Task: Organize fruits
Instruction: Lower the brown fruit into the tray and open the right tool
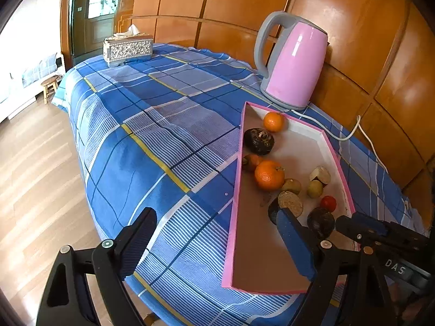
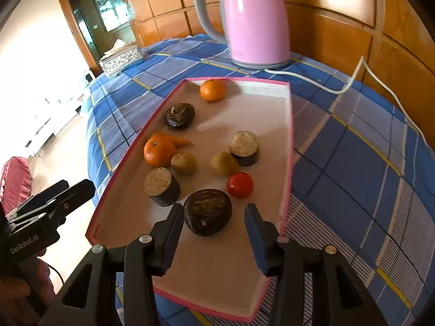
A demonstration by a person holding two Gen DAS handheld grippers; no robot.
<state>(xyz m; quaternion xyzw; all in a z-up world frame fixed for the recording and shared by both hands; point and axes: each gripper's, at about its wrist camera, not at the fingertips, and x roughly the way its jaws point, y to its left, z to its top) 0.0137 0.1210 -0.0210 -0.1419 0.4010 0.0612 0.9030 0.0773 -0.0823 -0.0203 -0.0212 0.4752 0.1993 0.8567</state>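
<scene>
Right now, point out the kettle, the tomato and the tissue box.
Kettle (image 2: 255,21): right wrist view, middle of its pink body.
Tomato (image 2: 240,185): right wrist view, centre of its red skin.
Tissue box (image 1: 128,49): left wrist view, patterned front side.

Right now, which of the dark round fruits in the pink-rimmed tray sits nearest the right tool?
The whole dark brown round fruit at the tray's near end, just ahead of the right tool. The other whole one lies farther back, by the far orange; the two cut ones show pale faces.
</scene>
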